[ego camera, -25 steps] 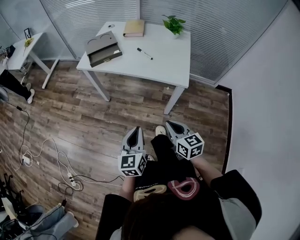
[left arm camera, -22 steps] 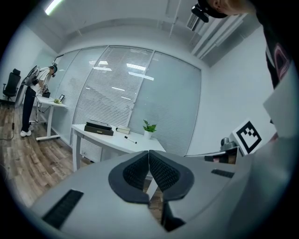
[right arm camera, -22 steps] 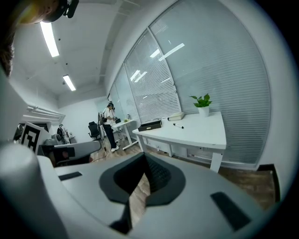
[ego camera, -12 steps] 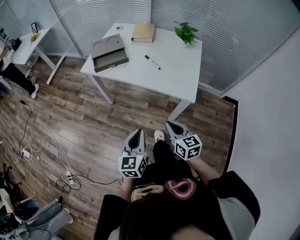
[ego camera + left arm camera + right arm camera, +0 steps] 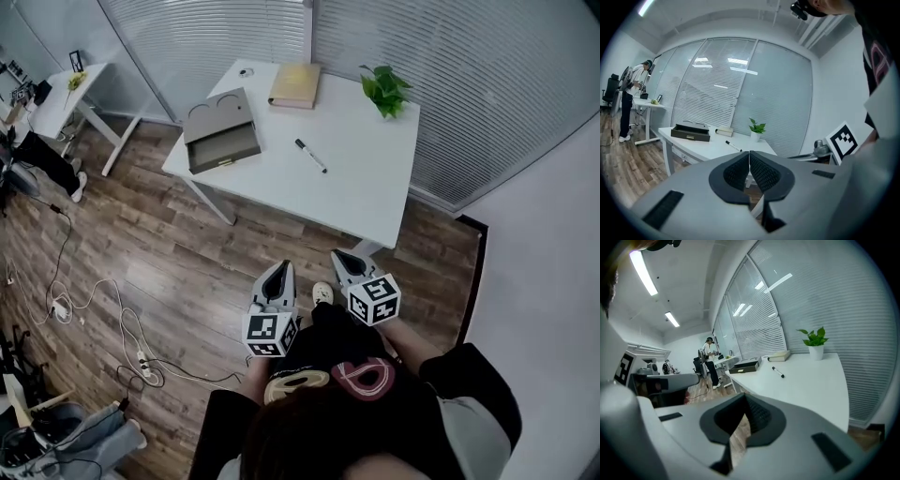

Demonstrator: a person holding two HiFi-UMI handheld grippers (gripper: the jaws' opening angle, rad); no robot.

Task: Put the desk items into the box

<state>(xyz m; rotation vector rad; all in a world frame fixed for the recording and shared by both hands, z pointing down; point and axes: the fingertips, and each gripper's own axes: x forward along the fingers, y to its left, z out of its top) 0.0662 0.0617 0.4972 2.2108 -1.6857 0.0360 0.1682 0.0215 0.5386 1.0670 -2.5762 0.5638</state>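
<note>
A white desk (image 5: 366, 192) stands ahead of me on the wooden floor. On it lie a grey open box (image 5: 222, 141), a tan book (image 5: 295, 84) and a black-and-white pen (image 5: 311, 156). A potted plant (image 5: 386, 89) stands at its far right corner. My left gripper (image 5: 279, 272) and right gripper (image 5: 339, 255) are held side by side over the floor, short of the desk, both shut and empty. The left gripper view shows the box (image 5: 690, 131), book (image 5: 724, 132), pen (image 5: 733, 146) and plant (image 5: 756, 129) beyond the jaws. The right gripper view shows the box (image 5: 746, 365) and pen (image 5: 778, 372).
A second small desk (image 5: 56, 98) stands at the far left, with a person (image 5: 709, 362) beside it. Cables and a power strip (image 5: 94, 309) lie on the floor at the left. Glass walls with blinds (image 5: 487, 84) run behind the desk; a white wall (image 5: 544, 281) is at the right.
The desk has come nearer and shifted right and down in the head view as I step toward it. Both grippers stay shut and keep their place in front of me.
</note>
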